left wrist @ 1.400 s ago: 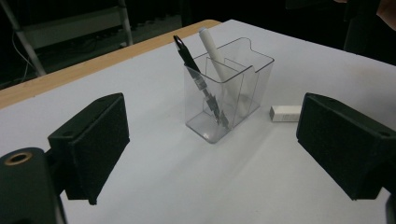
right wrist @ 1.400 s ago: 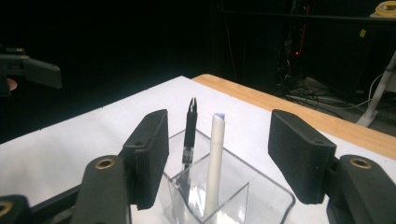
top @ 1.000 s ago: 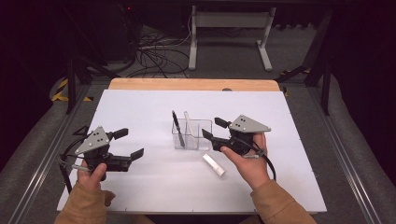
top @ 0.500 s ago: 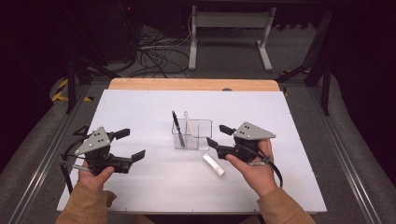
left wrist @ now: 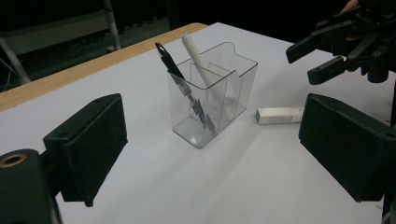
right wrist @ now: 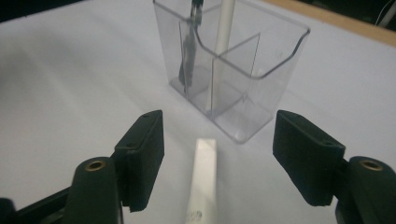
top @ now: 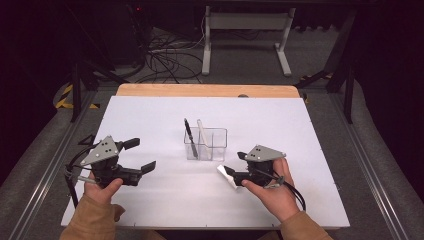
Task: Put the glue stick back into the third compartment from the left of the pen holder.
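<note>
A clear divided holder (top: 206, 144) stands mid-table with a black pen (top: 189, 131) and a white stick (top: 202, 131) leaning in it. A short white bar (top: 226, 175) lies flat on the table in front of the holder. My right gripper (top: 234, 165) hangs low over the bar. Its jaws have just been opening. In the right gripper view the bar (right wrist: 204, 177) lies between the spread pads (right wrist: 142, 154), which stand clear of it. My left gripper (top: 141, 155) rests at the left, open and empty, aimed at the holder (left wrist: 212, 98).
The white board (top: 150, 115) covers the table, with a wooden strip (top: 200, 90) along its far edge. Metal rails (top: 45, 165) run down both sides. Cables and a stand's legs (top: 245, 35) lie on the floor beyond.
My right gripper has dropped from beside the holder toward the near edge and now straddles the white bar. The left gripper has stayed put.
</note>
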Demonstrator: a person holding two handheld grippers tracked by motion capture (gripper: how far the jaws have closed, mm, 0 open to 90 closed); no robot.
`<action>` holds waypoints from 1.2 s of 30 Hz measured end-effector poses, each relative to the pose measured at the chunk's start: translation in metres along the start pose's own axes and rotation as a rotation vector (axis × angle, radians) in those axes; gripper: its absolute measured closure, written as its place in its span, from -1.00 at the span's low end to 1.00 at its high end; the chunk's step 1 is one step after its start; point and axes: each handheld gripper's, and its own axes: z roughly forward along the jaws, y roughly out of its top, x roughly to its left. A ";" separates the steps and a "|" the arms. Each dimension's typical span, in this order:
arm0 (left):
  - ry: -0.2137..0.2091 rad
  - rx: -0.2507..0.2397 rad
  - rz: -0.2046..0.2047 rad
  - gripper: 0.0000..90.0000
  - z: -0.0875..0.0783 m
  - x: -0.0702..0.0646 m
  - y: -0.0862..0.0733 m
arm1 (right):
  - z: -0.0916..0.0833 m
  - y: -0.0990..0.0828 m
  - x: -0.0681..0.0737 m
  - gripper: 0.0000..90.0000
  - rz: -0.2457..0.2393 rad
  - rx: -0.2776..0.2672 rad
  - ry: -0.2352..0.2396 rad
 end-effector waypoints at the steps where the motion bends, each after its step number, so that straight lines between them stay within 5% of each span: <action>1: 0.002 0.001 0.001 -0.81 0.000 0.000 0.000 | 0.001 -0.002 0.000 -0.24 0.000 0.017 0.002; 10: 0.019 -0.009 -0.023 -0.81 0.002 -0.003 0.001 | 0.012 -0.018 0.004 -0.24 -0.010 0.147 -0.005; 17: 0.023 -0.001 0.001 -0.79 0.001 -0.003 0.002 | 0.020 -0.031 0.006 -0.24 0.008 0.247 -0.016; 29: 0.021 0.008 0.003 -0.76 0.001 -0.003 0.002 | 0.025 -0.043 0.012 -0.09 -0.023 0.281 -0.013; 36: 0.021 0.004 0.001 -0.76 0.001 -0.003 0.002 | 0.025 -0.044 0.014 0.31 -0.022 0.283 -0.005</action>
